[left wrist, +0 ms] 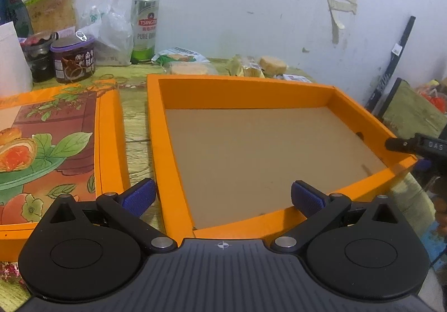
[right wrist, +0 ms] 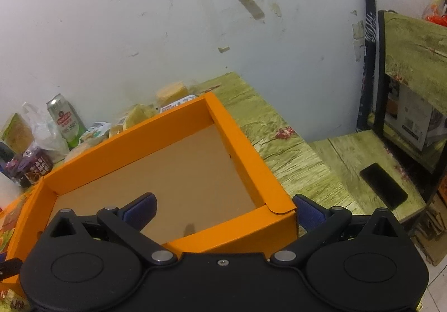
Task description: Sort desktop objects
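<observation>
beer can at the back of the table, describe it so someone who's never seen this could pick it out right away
Start at the open orange box in the middle of the table and look past its far left corner to the white wall. The beer can stands upright there, just right of a crumpled clear plastic bag. It is the only tall silver and green cylinder, with a red label band.

The green wood-grain table point(left wrist: 137, 127) carries an orange box point(left wrist: 167, 144), its lid point(left wrist: 109, 127), a can point(left wrist: 144, 28) and jars point(left wrist: 73, 60).

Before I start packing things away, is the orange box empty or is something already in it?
Empty. The orange box shows only its bare brown cardboard floor in both wrist views; the snacks and beer can sit outside, behind it.
</observation>
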